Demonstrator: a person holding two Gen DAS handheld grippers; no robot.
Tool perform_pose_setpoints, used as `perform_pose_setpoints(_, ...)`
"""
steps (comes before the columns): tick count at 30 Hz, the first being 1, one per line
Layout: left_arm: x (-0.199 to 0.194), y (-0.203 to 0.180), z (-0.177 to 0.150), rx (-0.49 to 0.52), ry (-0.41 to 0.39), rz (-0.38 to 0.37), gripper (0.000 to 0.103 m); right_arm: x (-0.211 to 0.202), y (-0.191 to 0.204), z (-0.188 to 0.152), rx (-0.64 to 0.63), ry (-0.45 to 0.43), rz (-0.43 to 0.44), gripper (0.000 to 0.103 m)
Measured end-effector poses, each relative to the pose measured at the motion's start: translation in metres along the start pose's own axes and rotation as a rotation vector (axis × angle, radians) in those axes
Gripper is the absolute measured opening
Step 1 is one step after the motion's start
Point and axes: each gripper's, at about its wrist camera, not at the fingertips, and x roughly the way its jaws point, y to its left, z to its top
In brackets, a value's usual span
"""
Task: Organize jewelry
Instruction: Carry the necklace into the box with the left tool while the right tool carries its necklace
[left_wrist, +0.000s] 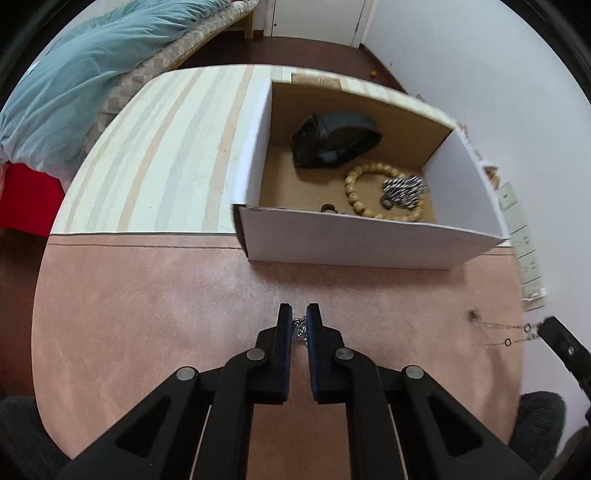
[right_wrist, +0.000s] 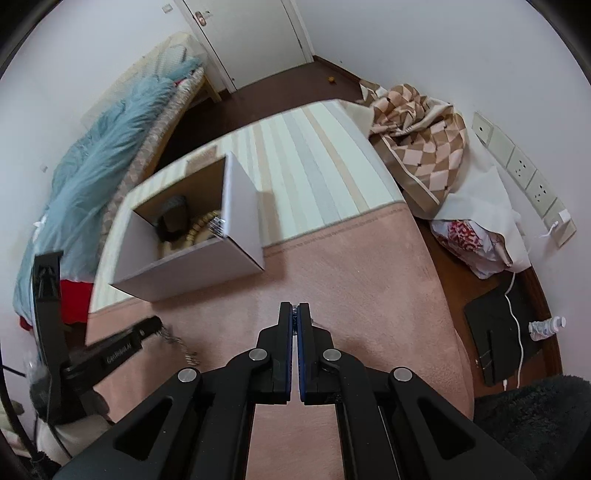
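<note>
An open cardboard box (left_wrist: 347, 240) stands on the table; it holds a black watch (left_wrist: 334, 140), a wooden bead bracelet (left_wrist: 373, 192), a silver chain bracelet (left_wrist: 404, 190) and a small ring (left_wrist: 328, 209). My left gripper (left_wrist: 299, 326) is shut on a silver chain piece (left_wrist: 299, 328) just above the pink cloth (left_wrist: 147, 314), in front of the box. My right gripper (right_wrist: 294, 319) is shut on a thin chain (left_wrist: 502, 326) that stretches across the cloth at the right of the left wrist view. The box shows in the right wrist view (right_wrist: 192, 266), with the left gripper (right_wrist: 155, 326) below it.
The table carries a striped cloth (left_wrist: 166, 155) beyond the pink one. A bed with a blue quilt (left_wrist: 74, 74) lies to the left. A checked blanket (right_wrist: 417, 133), a plastic bag (right_wrist: 472, 240) and wall sockets (right_wrist: 524, 173) are at the right.
</note>
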Motion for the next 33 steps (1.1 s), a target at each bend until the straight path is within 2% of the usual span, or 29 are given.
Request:
perform_pose_setpoints(10,-0.078,0.007,0.014,0.027,-0.098,-0.099,0.005,-0.050,0.031,0.034,-0.036,-0.077,0.132,0.002)
perform_pose_setpoints(17,-0.140,0.007,0.062,0.042,-0.197,-0.193,0.005,-0.075,0.070,0.080,-0.113,-0.123,0.222,0.002)
perform_pose_setpoints(18,-0.145,0.005,0.072,0.050,-0.208,-0.199,0.002,-0.073,0.076,0.087,-0.127,-0.123,0.222,0.002)
perform_pose_setpoints(22,-0.146,0.000,0.099,0.074,-0.229,-0.176,0.002,-0.052,0.093,0.116,-0.158,-0.092,0.220,0.002)
perform_pose_setpoints(27,-0.111,0.002,0.124,0.086,-0.181,-0.131,0.002,-0.005,0.104,0.138,-0.189,-0.006,0.180,0.002)
perform_pose_setpoints(33,-0.073,0.011,0.134,0.075,-0.112,-0.080,0.002,0.049,0.110,0.148,-0.220,0.079,0.115,0.002)
